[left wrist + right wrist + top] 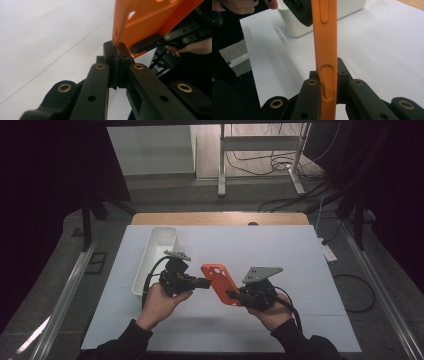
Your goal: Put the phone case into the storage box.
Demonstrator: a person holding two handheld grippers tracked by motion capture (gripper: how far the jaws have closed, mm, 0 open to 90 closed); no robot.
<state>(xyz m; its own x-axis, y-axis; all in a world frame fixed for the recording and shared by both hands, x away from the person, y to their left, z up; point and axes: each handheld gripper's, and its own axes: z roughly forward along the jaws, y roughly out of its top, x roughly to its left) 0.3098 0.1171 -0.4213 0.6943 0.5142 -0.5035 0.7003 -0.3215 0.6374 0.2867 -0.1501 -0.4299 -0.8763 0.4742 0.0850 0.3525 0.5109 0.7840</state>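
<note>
An orange phone case hangs above the white mat, held from both sides. My left gripper comes in from the left and is shut on the case's near left edge. In the left gripper view its pads pinch the thin rim of the case at the left gripper's tips. My right gripper is shut on the case's lower end. In the right gripper view the case stands edge-on between the jaws of the right gripper, with its side button bumps showing.
A long white bin lies on the mat at the left, just behind my left hand, and its end shows as a white bin past the case. The wooden table edge runs along the back.
</note>
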